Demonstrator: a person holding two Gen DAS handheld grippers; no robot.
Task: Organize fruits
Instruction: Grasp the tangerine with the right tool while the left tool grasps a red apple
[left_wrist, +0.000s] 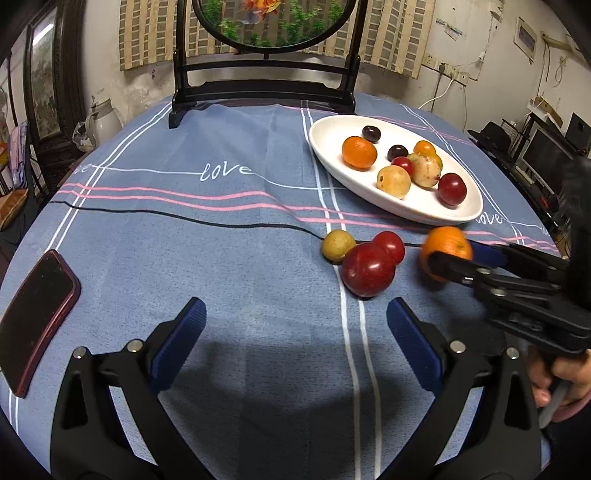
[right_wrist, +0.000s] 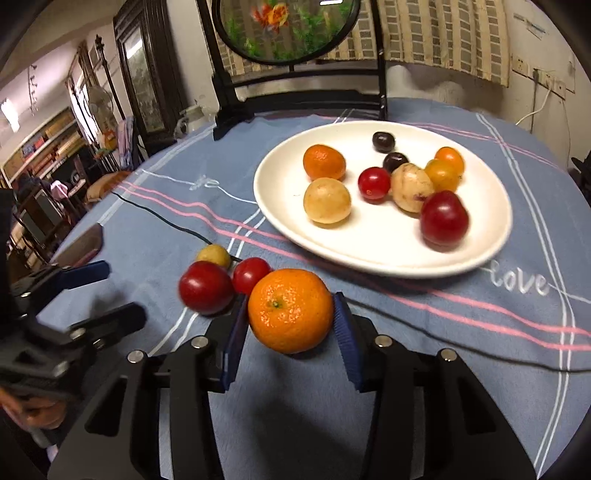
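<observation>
nine fruits already lie on the white plate (right_wrist: 491, 236): one small orange, two pale yellow fruits, two red ones, two dark ones and two small orange-yellow ones. four fruits remain off it. the right gripper (right_wrist: 291, 314) has its blue pads pressed against both sides of a mandarin (right_wrist: 291, 310), which appears to sit just above the blue tablecloth (right_wrist: 461, 369), near the plate's front rim. three fruits wait on the cloth just beside it: a large red plum (left_wrist: 367, 269), a smaller red fruit (left_wrist: 389, 246) and a yellow-green fruit (left_wrist: 338, 244), clustered and touching. the left gripper (left_wrist: 295, 332) hovers with its fingers spread wide and empty, near the plum. judgement: roughly two thirds complete.
</observation>
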